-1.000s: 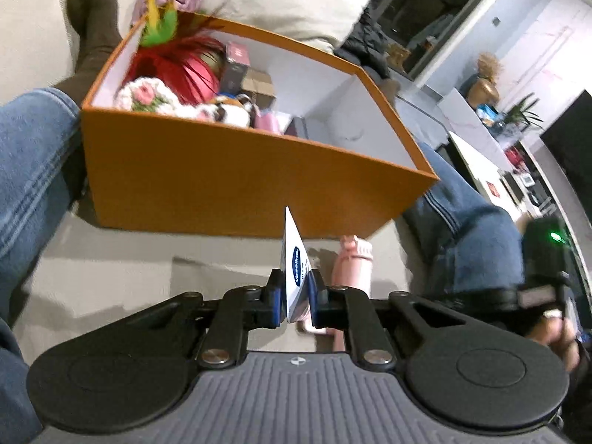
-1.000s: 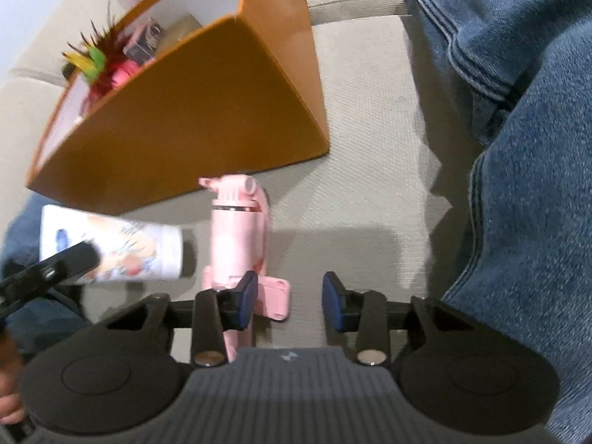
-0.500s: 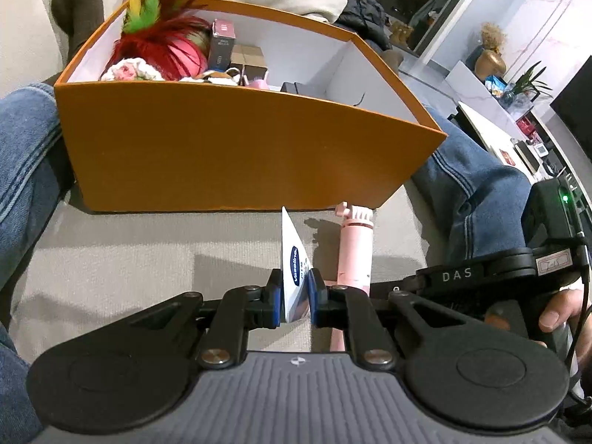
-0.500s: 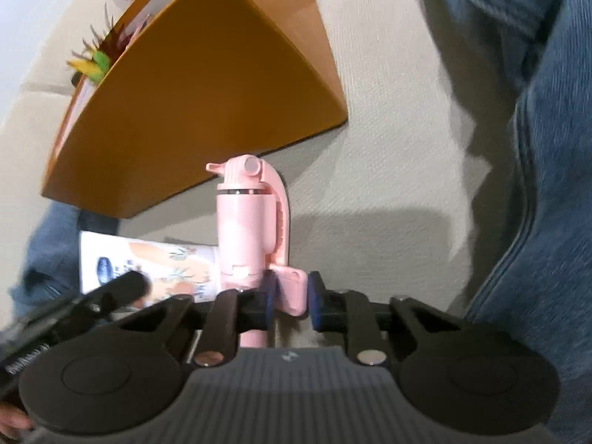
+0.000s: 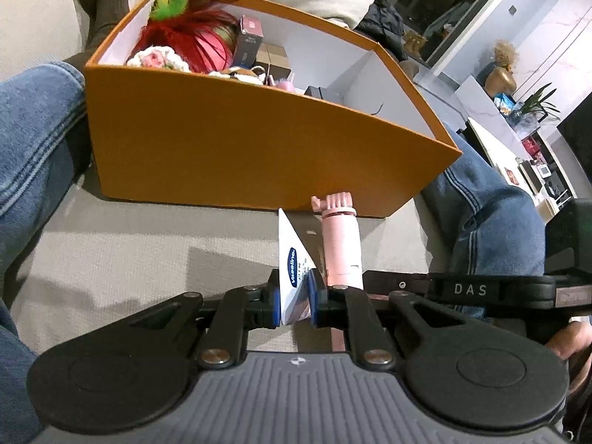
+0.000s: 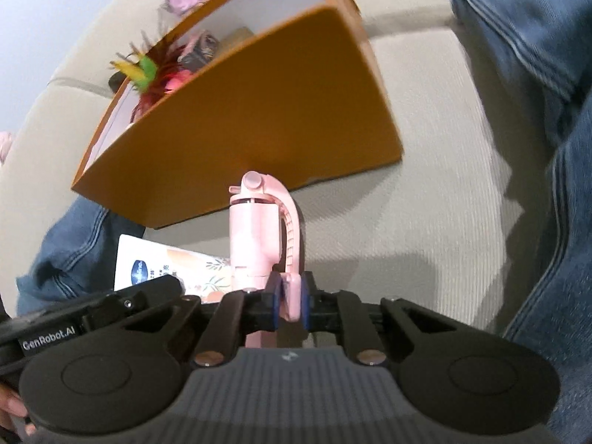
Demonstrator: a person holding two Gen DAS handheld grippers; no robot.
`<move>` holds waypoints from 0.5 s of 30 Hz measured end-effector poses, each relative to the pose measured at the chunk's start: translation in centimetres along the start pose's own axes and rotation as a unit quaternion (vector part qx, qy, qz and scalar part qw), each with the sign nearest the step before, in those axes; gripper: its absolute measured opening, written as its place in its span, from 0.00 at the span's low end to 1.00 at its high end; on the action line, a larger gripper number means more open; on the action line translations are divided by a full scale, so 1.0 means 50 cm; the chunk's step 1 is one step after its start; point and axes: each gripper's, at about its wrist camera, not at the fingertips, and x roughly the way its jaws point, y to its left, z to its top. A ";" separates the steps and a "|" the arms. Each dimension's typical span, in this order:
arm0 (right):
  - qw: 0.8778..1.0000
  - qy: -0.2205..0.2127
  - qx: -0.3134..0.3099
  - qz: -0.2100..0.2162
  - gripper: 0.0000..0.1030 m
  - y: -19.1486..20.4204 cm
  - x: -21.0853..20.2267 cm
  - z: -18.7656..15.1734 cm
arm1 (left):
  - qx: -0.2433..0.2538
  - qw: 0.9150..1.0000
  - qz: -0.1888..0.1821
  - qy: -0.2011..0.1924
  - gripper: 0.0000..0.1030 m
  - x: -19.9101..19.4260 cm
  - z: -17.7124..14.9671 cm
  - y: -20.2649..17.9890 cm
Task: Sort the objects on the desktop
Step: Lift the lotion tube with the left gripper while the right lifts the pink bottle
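The pink selfie stick is sitting in my right claw — its side tab is between the blue pads, and the jaws are closing on it, pads pressing. Its shaft is pointing away toward the near wall of the orange box. Just to its left, my left claw is pinching the flat white Vaseline tube on edge, nearly closed on it. Both are hanging over the beige sofa cushion, between my legs in jeans — the box is lying just ahead, already holding a red feathered thing.
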 end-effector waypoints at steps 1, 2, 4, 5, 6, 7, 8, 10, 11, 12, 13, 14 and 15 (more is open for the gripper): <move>1.000 -0.003 -0.010 -0.001 0.11 -0.011 -0.006 0.001 | 0.001 1.000 -0.001 0.000 0.15 -0.004 0.001 -0.001; 1.000 -0.005 -0.021 0.003 0.11 -0.001 0.001 0.012 | 0.002 1.000 0.001 0.000 0.15 -0.009 0.001 -0.003; 0.999 -0.006 -0.041 0.011 0.07 0.005 -0.024 0.008 | 0.004 1.000 0.003 -0.004 0.15 -0.021 0.003 -0.002; 0.999 -0.004 -0.054 0.001 0.07 0.012 -0.034 0.007 | 0.004 1.000 0.002 -0.006 0.15 -0.030 0.005 -0.001; 0.998 -0.007 -0.069 -0.011 0.07 0.035 -0.023 0.024 | 0.003 1.000 -0.001 -0.010 0.15 -0.038 0.008 0.000; 0.997 -0.007 -0.079 -0.018 0.07 0.062 -0.004 0.045 | 0.002 1.000 -0.006 -0.014 0.15 -0.046 0.010 0.002; 0.996 -0.005 -0.085 -0.020 0.07 0.063 -0.013 0.050 | 0.001 1.000 -0.009 -0.019 0.15 -0.055 0.014 0.002; 0.996 -0.002 -0.092 -0.021 0.07 0.071 -0.035 0.051 | 0.006 1.000 -0.012 -0.026 0.15 -0.073 0.020 -0.002; 0.995 -0.002 -0.098 -0.019 0.07 0.079 -0.045 0.055 | 0.009 0.999 -0.013 -0.029 0.15 -0.080 0.024 -0.005; 0.994 -0.004 -0.105 -0.014 0.07 0.082 -0.071 0.054 | 0.014 0.999 -0.015 -0.031 0.15 -0.089 0.028 -0.009; 0.994 -0.007 -0.112 -0.009 0.07 0.090 -0.089 0.060 | 0.017 0.999 -0.017 -0.034 0.15 -0.097 0.033 -0.013; 0.993 -0.012 -0.117 -0.005 0.07 0.095 -0.110 0.064 | 0.022 0.999 -0.021 -0.038 0.15 -0.107 0.039 -0.016; 0.993 -0.019 -0.119 -0.001 0.07 0.108 -0.120 0.079 | 0.026 0.998 -0.026 -0.044 0.15 -0.118 0.046 -0.021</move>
